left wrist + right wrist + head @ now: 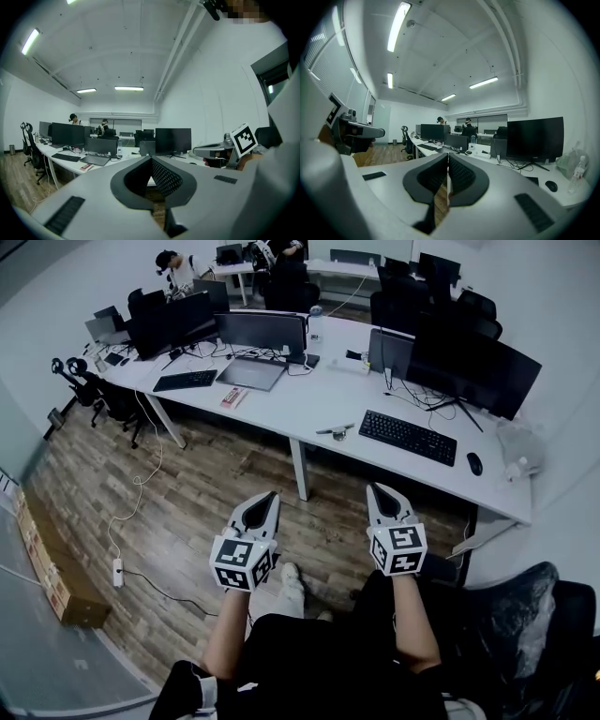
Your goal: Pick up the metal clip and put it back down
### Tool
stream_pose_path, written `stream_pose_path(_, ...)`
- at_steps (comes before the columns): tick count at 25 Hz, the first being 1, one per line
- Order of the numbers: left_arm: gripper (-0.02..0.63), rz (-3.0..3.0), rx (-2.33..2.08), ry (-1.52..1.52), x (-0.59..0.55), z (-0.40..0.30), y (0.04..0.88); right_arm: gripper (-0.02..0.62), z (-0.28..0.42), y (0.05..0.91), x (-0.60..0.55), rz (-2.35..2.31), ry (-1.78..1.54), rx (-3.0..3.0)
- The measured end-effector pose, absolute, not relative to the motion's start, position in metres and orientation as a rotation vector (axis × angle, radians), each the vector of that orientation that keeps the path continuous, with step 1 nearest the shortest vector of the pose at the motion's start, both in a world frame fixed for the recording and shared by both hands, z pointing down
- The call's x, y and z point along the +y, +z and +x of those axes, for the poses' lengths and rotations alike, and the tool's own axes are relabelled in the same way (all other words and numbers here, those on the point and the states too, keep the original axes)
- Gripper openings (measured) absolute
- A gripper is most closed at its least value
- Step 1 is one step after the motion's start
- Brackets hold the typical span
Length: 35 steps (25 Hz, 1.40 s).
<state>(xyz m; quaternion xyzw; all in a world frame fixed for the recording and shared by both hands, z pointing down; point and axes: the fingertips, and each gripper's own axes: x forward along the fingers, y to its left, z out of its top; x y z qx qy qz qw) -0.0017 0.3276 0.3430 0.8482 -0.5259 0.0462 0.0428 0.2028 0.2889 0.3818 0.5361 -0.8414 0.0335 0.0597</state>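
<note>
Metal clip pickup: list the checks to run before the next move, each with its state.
1. The metal clip lies on the desk, left of the keyboard: ok.
2. The left gripper is empty: ok.
3. The right gripper is empty: ok.
4. Jaws apart for a grasp: not ok, both pairs are together.
5. Grippers near the clip: not ok, both are short of the desk.
6. How the clip lies: cannot tell, too small.

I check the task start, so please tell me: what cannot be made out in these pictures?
1. Head view: the small item beside the black keyboard is too small to confirm as the metal clip.
2. Both gripper views: that item cannot be found; the shut left tongs and right tongs block part of the desk.
3. Head view: the office chair is cut off by the right edge.
</note>
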Motion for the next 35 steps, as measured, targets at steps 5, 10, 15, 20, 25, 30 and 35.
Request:
stream_pose_path(5, 0.015, 2.629, -1.584, 0.127, 0.308, 0.007, 0.338, 0.025, 0.208, 0.383, 0.272, 1.637, 0.082, -2.519)
stream_pose_path(10, 0.015, 2.641, -1.559, 0.114, 0.275, 0.009, 0.337, 0.025, 0.206, 0.383, 0.244, 1.641, 0.064, -2.502)
stream_pose_path(15, 0.015, 2.654, -1.534, 0.115, 0.236, 0.006, 0.337, 0.025, 0.201, 0.386, 0.206, 1.652, 0.094, -2.499)
stream_pose_path(20, 0.015, 2.663, -1.529, 0.119, 0.191, -0.002, 0.339, 0.025, 0.193, 0.388, 0.16, 1.668, 0.093, -2.483)
stream_pose_path(25, 0.015, 2.644, -1.542, 0.11, 0.148, -0.018, 0.337, 0.025, 0.179, 0.387, 0.117, 1.656, 0.071, -2.451)
stream_pose_path(30, 0.015, 2.647, -1.524, 0.132, 0.105, -0.032, 0.335, 0.025, 0.166, 0.382, 0.073, 1.673, 0.096, -2.446)
stream_pose_path(35, 0.015, 2.653, -1.508, 0.135, 0.068, -0.047, 0.33, 0.025, 0.151, 0.381, 0.042, 1.677, 0.115, -2.439)
